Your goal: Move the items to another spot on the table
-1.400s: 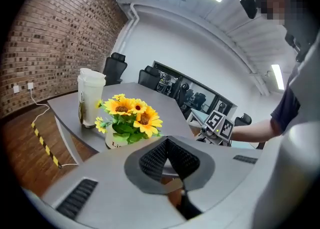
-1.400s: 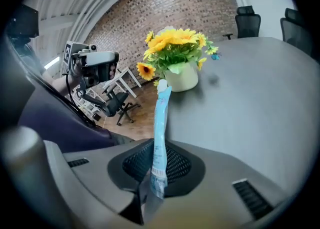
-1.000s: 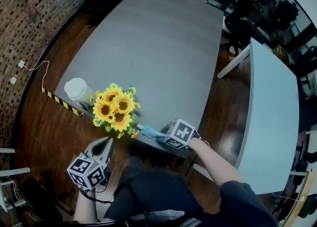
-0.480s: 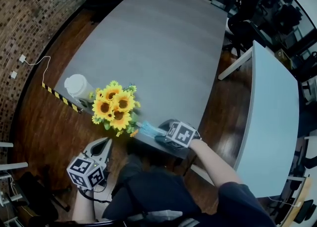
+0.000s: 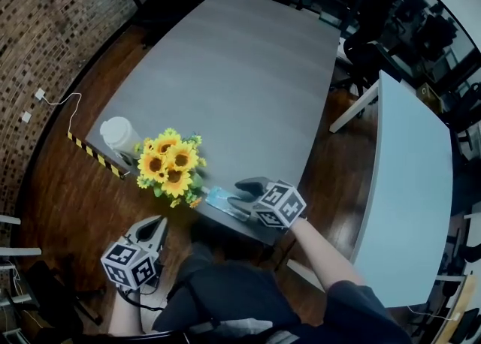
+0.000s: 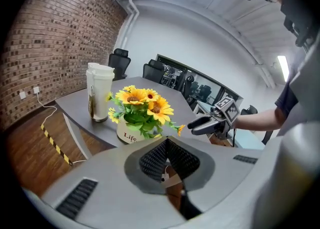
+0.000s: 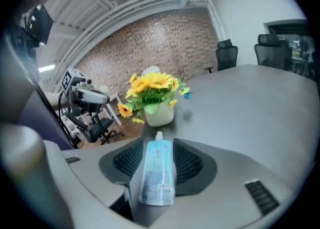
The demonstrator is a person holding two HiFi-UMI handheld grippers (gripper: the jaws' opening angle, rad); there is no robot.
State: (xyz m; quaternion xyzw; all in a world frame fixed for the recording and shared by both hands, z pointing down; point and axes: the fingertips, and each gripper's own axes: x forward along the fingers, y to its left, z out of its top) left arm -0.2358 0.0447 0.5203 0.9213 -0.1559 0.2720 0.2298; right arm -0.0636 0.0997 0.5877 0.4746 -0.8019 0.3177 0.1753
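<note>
Two grippers show in the head view, and only the right gripper (image 5: 239,194) has changed. A second ago its tips sat down over the pouch (image 5: 216,200). Now it has drawn back toward 3 o'clock and lifted a little, so more of the pouch shows. Its jaws have just been opening. In the right gripper view the pouch lies flat on the table (image 5: 240,72) in the gap between them, cap pointing away, released rather than gripped.

The pouch rests at the near table edge, at 4 o'clock from the sunflowers (image 5: 169,170) and close beside them. The cup (image 5: 119,134) stands at 10 o'clock from the flowers. Neither has shifted.

The left gripper (image 5: 154,224) hangs off the table at 7 o'clock from the flowers, much where it was, jaws clenched together with nothing between them.
</note>
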